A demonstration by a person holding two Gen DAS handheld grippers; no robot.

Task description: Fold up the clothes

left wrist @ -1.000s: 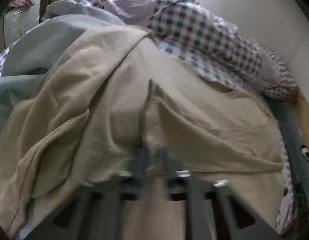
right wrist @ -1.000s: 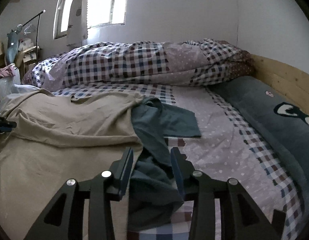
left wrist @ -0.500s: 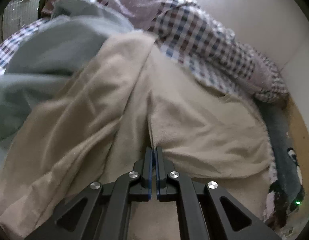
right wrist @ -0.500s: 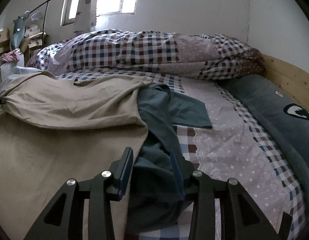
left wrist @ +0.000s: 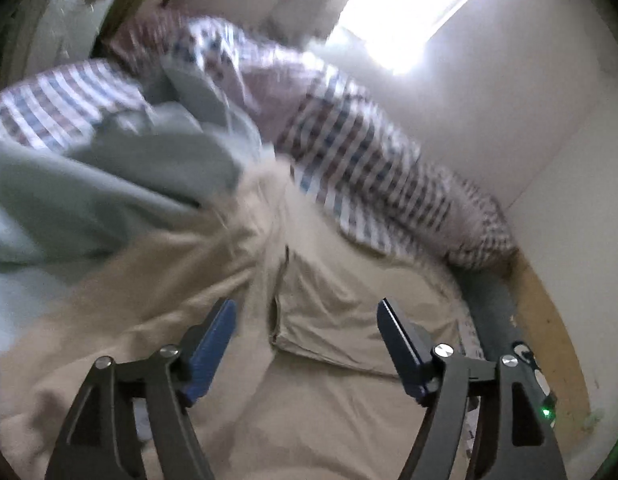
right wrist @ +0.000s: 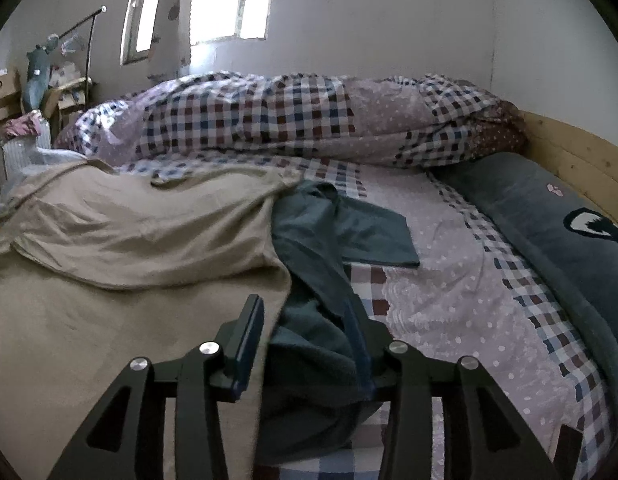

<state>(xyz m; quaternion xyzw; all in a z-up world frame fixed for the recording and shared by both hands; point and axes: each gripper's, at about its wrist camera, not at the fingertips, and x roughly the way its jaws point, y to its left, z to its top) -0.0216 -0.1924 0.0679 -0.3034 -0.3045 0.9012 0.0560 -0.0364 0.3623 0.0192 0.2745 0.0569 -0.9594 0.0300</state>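
Observation:
A beige garment (right wrist: 141,240) lies spread on the bed, with a folded-over flap across its upper half; it also shows in the left wrist view (left wrist: 341,320). My left gripper (left wrist: 305,332) is open and empty just above the beige cloth, over the flap's edge. A dark teal garment (right wrist: 321,264) lies crumpled to the right of the beige one. My right gripper (right wrist: 309,340) is open, its jaws on either side of a bunch of the teal cloth, the right finger partly hidden by it.
A light blue-grey garment (left wrist: 109,200) is heaped left of the beige one. A rolled checked duvet (right wrist: 309,120) lies along the far side of the bed. A long grey pillow (right wrist: 549,220) and a wooden bed board (right wrist: 581,156) are at right.
My left gripper was shut on the beige cloth half a second ago and has opened wide, letting it go. The right gripper has hardly moved.

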